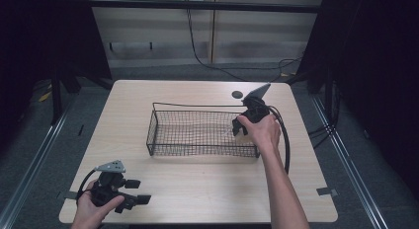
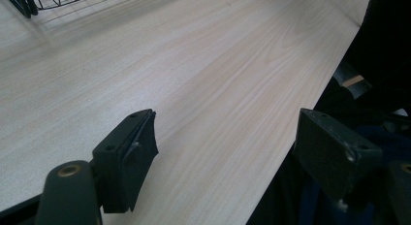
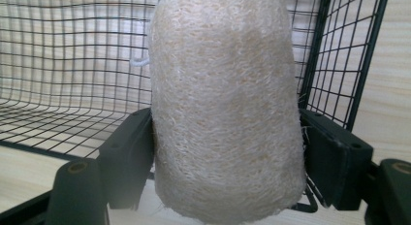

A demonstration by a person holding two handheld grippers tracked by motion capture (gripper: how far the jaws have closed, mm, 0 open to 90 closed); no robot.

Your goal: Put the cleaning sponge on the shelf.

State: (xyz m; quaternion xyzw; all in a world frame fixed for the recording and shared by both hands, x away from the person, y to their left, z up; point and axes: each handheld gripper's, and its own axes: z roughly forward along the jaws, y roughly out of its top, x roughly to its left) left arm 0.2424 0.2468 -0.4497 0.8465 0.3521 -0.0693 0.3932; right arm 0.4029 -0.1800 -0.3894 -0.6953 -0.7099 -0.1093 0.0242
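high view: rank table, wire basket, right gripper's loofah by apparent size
1. table, largest by far
2. wire basket
3. loofah, a pale sliver beside the right gripper, mostly hidden by the hand, so its apparent size understates it

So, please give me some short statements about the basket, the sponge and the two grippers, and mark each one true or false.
1. The right gripper holds a pale fibrous sponge between its jaws. True.
2. The left gripper is clamped on the rim of the basket. False: its jaws stand open over the bare table, at the near left corner, apart from the basket.
3. The wire basket is black and stands near the middle of the table. True.
4. The sponge lies flat on the table outside the basket. False: it is held in the right gripper at the basket's right end, with the mesh behind it.
5. Each gripper is held by a hand. True: left hand, right hand.
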